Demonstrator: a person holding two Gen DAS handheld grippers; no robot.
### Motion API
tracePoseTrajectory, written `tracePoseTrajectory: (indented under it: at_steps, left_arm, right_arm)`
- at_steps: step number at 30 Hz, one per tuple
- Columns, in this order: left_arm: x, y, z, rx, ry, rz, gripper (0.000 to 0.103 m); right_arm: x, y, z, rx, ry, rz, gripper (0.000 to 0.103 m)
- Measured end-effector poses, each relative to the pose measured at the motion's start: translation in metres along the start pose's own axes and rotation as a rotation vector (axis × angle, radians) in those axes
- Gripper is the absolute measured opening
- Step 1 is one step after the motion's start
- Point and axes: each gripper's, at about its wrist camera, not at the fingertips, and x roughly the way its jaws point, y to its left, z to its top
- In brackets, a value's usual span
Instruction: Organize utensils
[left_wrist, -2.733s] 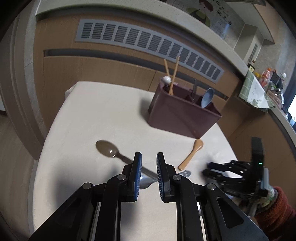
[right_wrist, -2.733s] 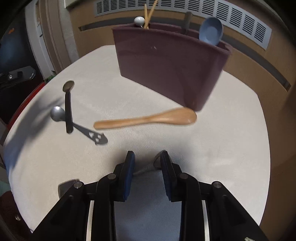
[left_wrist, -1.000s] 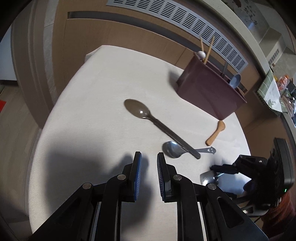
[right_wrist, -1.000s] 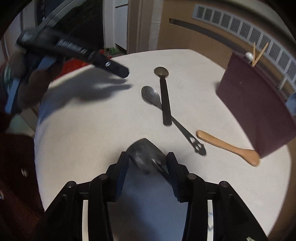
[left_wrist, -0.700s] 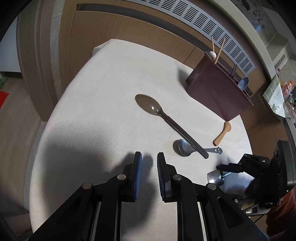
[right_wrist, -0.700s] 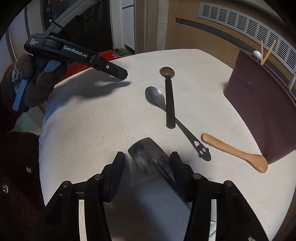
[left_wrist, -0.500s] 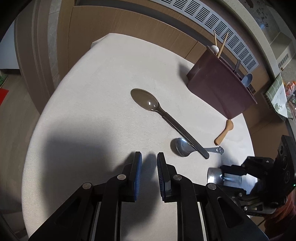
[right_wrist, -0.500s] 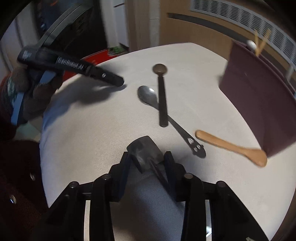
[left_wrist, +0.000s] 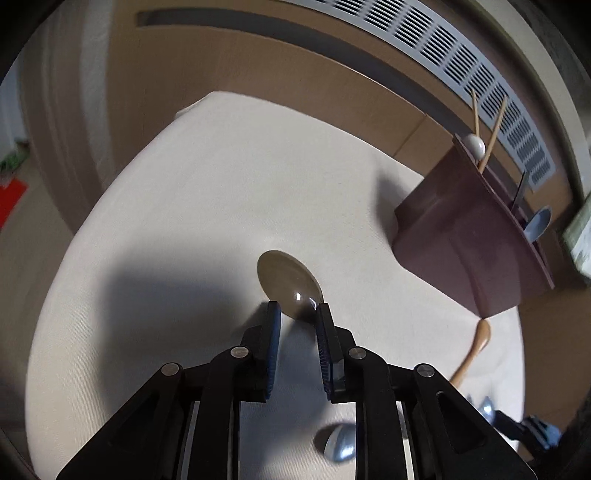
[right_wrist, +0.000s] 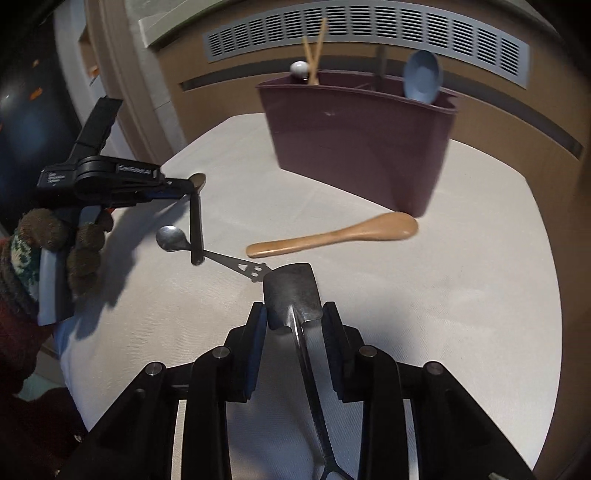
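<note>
Utensils lie scattered on the white-clothed table (right_wrist: 461, 295), and several are only partly visible. A dark brown spoon (left_wrist: 290, 284) has its bowl showing just ahead of the left gripper (left_wrist: 297, 315), but its handle runs back under the fingers and is hidden in the left wrist view; whether the pads touch it cannot be told, and the jaws stand a narrow way apart on either side of the spoon's neck. In the right wrist view that same spoon's handle (right_wrist: 195, 229) crosses over a small steel spoon (right_wrist: 170, 238) with cut-out holes in its handle end. The right gripper (right_wrist: 293, 314) has a flat metal scoop (right_wrist: 291, 291) between its fingers, the blade nearly filling the gap; actual contact with the pads is hard to make out, and the handle runs back out of frame. A wooden spoon (right_wrist: 332, 234) lies just beside the maroon utensil holder (right_wrist: 358, 144), which holds chopsticks (right_wrist: 314, 48), a white-knobbed item (right_wrist: 299, 68) and a blue spoon (right_wrist: 423, 75), their lower parts hidden. White lettering on the left gripper's body is too blurred to read.
</note>
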Motion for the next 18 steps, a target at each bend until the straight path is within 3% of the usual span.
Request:
tracePoseTrajectory:
  at_steps: [4,10,14,18]
  left_arm:
    - [0.018,-0.027,0.016,0.104,0.025,0.044,0.032]
    - [0.038,-0.049,0.032,0.076,0.036,0.176,0.037]
    - [0.044,-0.062,0.029,0.136,0.025,0.273,0.038]
    - [0.041,-0.060,0.024,0.234,0.014,0.239,0.037]
  right_arm:
    - [0.001,0.008,-0.003,0.007,-0.010,-0.069,0.028]
    - [0.000,0.004,-0.009,0.054,-0.040,-0.091,0.028]
    - [-0.001,-0.001,-0.015,0.076,-0.054,-0.105,0.028]
    - [-0.023,-0.012,-0.022,0.125,-0.120,-0.091,0.028]
